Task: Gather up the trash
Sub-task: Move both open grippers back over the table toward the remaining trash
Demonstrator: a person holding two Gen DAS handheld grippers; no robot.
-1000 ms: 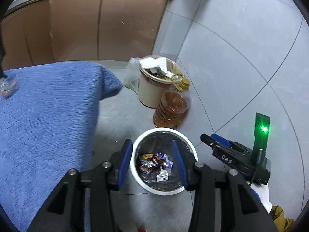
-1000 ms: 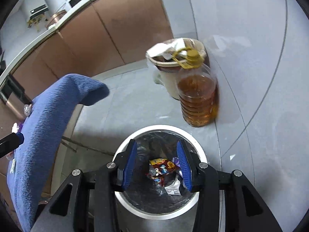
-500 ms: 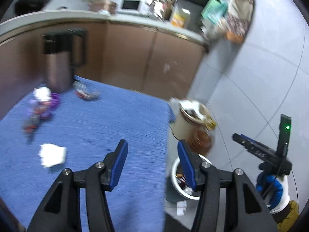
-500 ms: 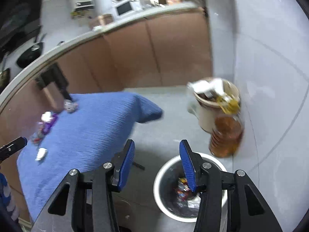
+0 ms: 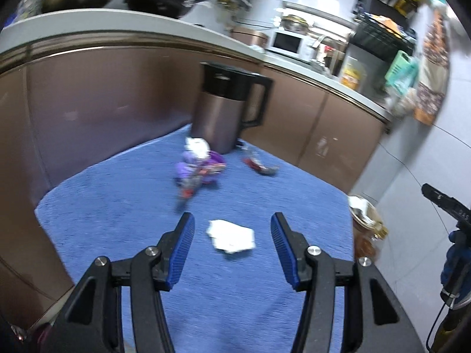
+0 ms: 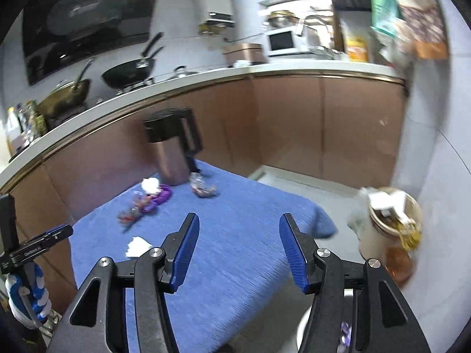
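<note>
The left hand-held gripper (image 5: 232, 229), jaws apart and empty, hovers above the crumpled white tissue (image 5: 231, 235) on the blue cloth (image 5: 117, 206).

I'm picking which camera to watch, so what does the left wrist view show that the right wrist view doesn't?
Only the left wrist view: the right hand in a blue glove at its right edge, and the white crumpled paper lying between the left gripper fingers' tips. Only the right wrist view: the range hood, the white bin's rim at the bottom, and the left hand. Both show the blue tablecloth, the thermos jug, the purple wrappers, the microwave and the beige trash bucket.
</note>
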